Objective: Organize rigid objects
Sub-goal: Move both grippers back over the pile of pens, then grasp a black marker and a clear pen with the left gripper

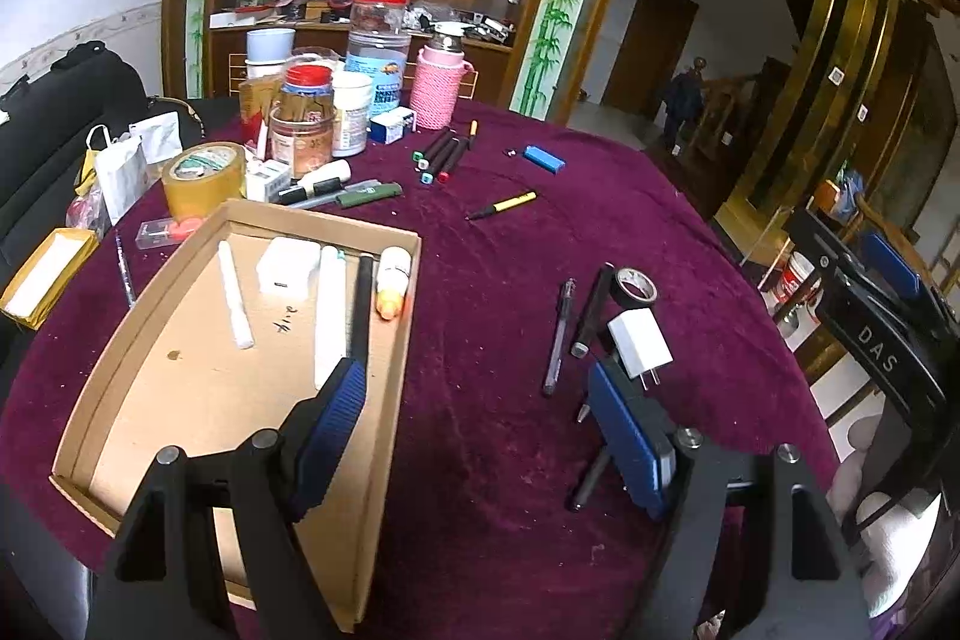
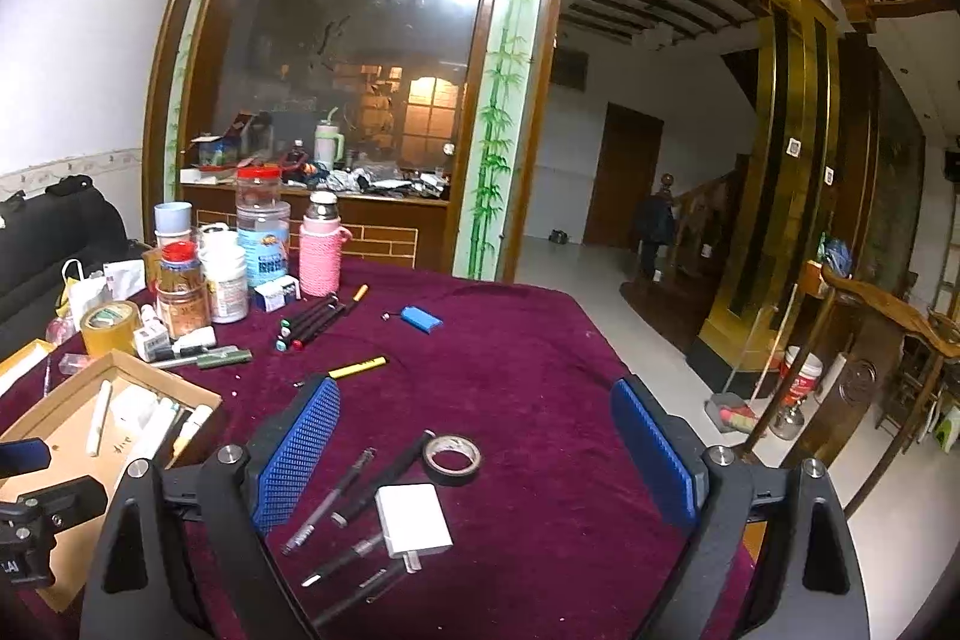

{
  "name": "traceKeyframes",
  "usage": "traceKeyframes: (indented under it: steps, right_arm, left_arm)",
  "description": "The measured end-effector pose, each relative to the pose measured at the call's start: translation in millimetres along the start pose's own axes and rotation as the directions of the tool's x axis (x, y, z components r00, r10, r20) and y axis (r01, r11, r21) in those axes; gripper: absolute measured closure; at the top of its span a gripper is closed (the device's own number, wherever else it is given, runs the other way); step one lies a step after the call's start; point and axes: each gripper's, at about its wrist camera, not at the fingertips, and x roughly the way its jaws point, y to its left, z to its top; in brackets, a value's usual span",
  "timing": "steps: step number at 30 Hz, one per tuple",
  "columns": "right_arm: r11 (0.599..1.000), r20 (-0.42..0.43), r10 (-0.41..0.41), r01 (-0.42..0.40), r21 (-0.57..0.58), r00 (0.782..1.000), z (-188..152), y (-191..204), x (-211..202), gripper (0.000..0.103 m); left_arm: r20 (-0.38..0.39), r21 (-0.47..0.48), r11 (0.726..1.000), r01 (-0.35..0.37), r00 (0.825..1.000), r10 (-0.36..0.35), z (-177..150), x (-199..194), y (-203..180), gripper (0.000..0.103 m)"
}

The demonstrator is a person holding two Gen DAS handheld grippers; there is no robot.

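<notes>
The left hand-held gripper point(image 1: 474, 436) hangs nearest the lens, jaws spread wide and gripping nothing, its left finger over the open cardboard box point(image 1: 384, 388) and its right finger over the maroon tabletop point(image 1: 492, 316). The right hand-held gripper point(image 2: 474, 451) is likewise open and empty above a white plug charger point(image 2: 414, 519), a roll of black tape point(image 2: 451, 458) and several dark pens point(image 2: 327, 501). Inside the box lie a white stick, a white adapter point(image 1: 287, 267), a long white tube, a black pen and a glue bottle point(image 1: 393, 280); handwriting on the box floor is illegible. Farther off lie a yellow pen point(image 1: 503, 205), a blue lighter point(image 1: 543, 158) and a bundle of markers point(image 1: 437, 155). At the far left stand jars, a pink flask point(image 1: 439, 85) and brown packing tape point(image 1: 203, 178). "DAS" reads on the black gripper point(image 1: 876, 346) at right.
</notes>
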Motion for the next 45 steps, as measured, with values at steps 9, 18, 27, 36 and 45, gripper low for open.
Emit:
traceKeyframes:
  steps: [9,18,27,36,45]
  right_arm:
    - [1.0,-0.039,-0.012,0.012,0.004,0.999,-5,-10,10,0.009]
    - [1.0,-0.088,-0.014,0.014,0.001,0.996,-12,-16,26,0.009]
    - [1.0,-0.126,-0.018,0.018,-0.003,0.992,-19,-23,38,0.008]
    - [1.0,-0.176,-0.014,0.012,-0.012,0.984,-21,-37,76,0.002]
    - [0.964,-0.277,0.135,-0.062,0.259,0.951,-47,-99,175,0.002]
  left_arm:
    - [-0.028,0.025,1.0,0.004,1.0,-0.003,-2,12,-9,0.027]
    - [-0.058,0.046,0.999,0.007,0.998,-0.004,-5,23,-19,0.027]
    - [-0.108,0.075,0.997,0.01,0.994,-0.002,-10,44,-31,0.026]
    - [-0.182,0.107,0.994,0.004,0.983,0.016,-13,79,-41,0.026]
    - [-0.289,0.084,0.996,0.009,0.957,0.016,5,144,-44,0.026]
